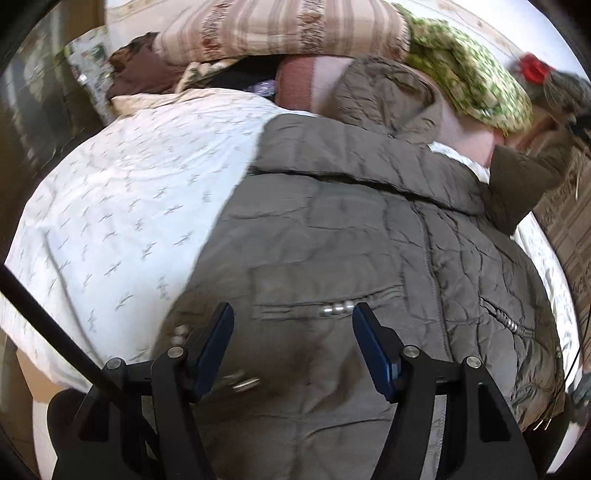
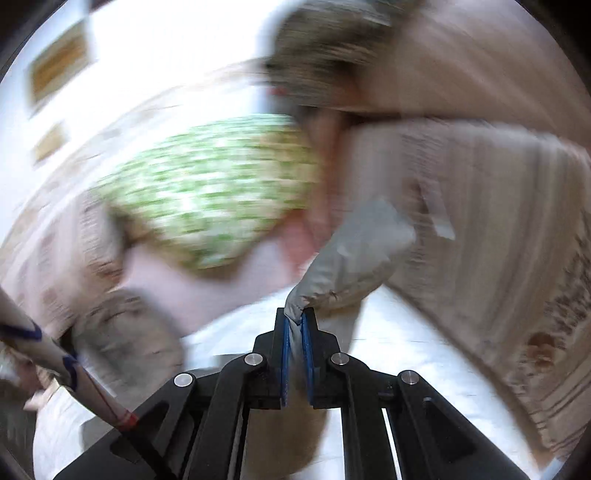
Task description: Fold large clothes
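Across the bed [image 1: 92, 206], on a white sheet printed with small grey sprigs, lies a quilted grey-brown jacket [image 1: 332, 229], spread front-up, zipper running down its middle, hood [image 1: 384, 96] toward the heaped bedding at the far end. Below the lens of the left wrist view hangs the left claw [image 1: 293, 339], blue pads [image 1: 218, 343] well apart, nothing between them, poised above the jacket's lower front near a zipped pocket [image 1: 332, 306] with a bright metal pull. Holds nothing in the way of bins or boxes anywhere in either view; only piles of cloth on the bed: a striped beige blanket [image 1: 280, 29] on top, a green-and-white patterned pillow [image 1: 469, 77] beside it, a brown garment [image 1: 144, 66] at the left of the heap.

Seen only from the left wrist: the whole layout of the jacket, one dark sleeve [image 1: 524, 173] lifted off toward the right edge, and something red [image 1: 532, 68] there, too blurred to name.

Seen only from the right wrist, through heavy motion blur: the right claw [image 2: 297, 332] clamped together on a fold of grey jacket fabric [image 2: 354, 251], the cloth rising from between the blue pads and held up off the sheet. Beyond it, the same green pillow [image 2: 210, 192] and striped blanket [image 2: 498, 206], smeared.
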### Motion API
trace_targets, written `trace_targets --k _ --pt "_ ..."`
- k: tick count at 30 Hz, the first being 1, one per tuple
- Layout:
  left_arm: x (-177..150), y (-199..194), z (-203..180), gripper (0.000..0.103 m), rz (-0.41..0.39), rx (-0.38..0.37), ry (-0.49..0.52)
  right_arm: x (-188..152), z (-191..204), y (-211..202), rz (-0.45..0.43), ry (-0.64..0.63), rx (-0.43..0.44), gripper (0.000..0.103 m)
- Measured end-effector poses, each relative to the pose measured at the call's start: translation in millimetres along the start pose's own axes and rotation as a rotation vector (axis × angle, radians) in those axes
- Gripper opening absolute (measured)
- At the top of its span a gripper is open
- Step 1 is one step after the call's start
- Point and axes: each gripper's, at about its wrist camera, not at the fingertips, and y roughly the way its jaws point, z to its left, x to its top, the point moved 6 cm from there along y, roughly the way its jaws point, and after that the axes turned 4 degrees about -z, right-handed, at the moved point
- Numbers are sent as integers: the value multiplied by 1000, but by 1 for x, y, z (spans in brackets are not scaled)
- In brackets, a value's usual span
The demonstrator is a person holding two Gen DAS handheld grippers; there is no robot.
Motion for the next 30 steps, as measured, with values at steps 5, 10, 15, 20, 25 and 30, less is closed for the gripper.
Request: trace_targets --k 5,10,15,20,25,30 --pt "-2 -15 31 66 -48 29 -30 -48 158 -17 58 -184 235 7" --pt "-3 -19 57 66 -76 60 -45 -154 296 -7 178 -423 377 7" --pt "-6 -12 79 66 -70 78 -71 -268 361 30 308 -607 394 7" --pt "-10 -7 89 66 -48 82 -94 -356 365 71 435 -704 336 10" --pt "-12 -6 85 66 -46 91 -87 -364 350 58 475 -675 412 53" --pt "-12 -2 76 66 -43 89 -76 -328 337 26 455 -580 520 58"
